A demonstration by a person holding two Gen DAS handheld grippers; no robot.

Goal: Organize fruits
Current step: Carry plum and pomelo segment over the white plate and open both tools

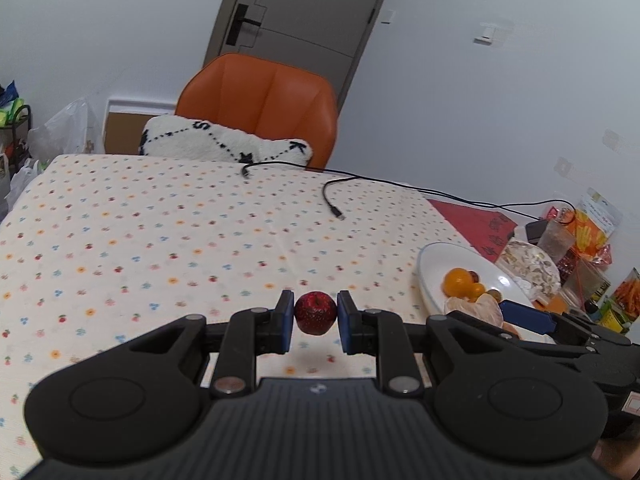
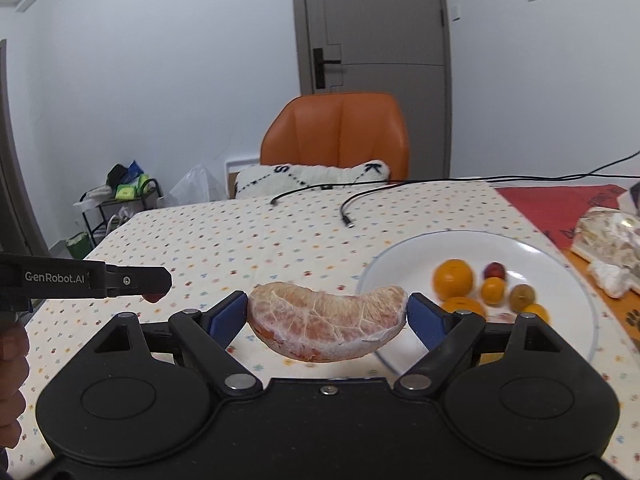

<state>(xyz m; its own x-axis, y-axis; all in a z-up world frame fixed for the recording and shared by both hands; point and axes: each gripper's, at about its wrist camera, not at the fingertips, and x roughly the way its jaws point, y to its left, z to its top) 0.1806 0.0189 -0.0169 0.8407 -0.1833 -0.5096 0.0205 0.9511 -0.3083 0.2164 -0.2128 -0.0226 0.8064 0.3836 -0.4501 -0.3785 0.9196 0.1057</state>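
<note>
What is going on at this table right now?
A person holds two tongs. The left tongs grip a small red fruit above the dotted tablecloth. The right tongs hold a peeled pomelo segment beside the white plate, which already carries oranges and other small fruits.

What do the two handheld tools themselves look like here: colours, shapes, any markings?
Both tools are matte black: a ribbed body, two round discs and hinged linkages with silver pivot bolts. The left tool and right tool carry blue finger pads. From the right wrist view, the left tool's side reads "GenRobot.AI" in white.
</note>
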